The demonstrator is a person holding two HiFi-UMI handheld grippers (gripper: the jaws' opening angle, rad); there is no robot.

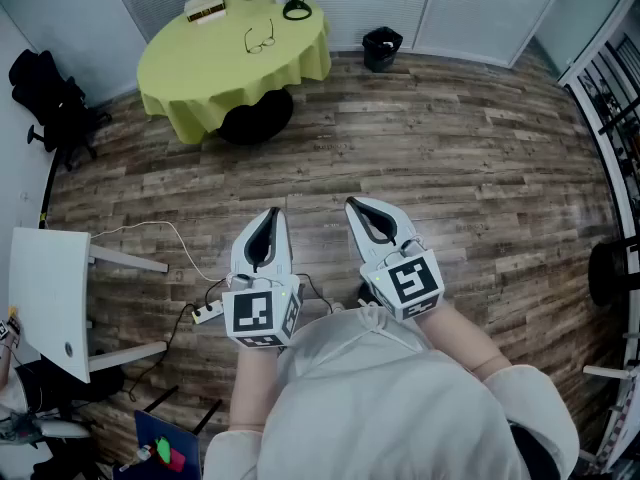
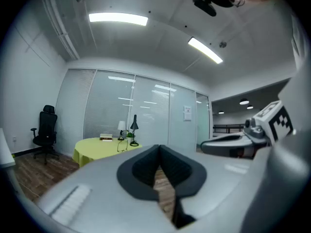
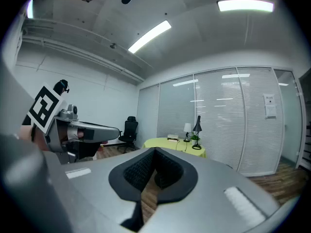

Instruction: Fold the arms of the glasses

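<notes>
Left gripper (image 1: 272, 213) and right gripper (image 1: 352, 205), 2 units, both closed and empty, over wood floor (image 1: 470, 168); glasses (image 1: 260, 40) on yellow counter (image 1: 200, 68), well apart from both, arms apparently unfolded; folding not yet begun.

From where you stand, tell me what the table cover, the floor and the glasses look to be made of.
Table cover: yellow-green cloth, matte; it drapes in soft folds over the edge.
Floor: wood-look planks, grey-brown, low sheen; real wood or laminate, cannot tell.
Glasses: thin dark frame, probably metal wire; too small to be sure.
</notes>
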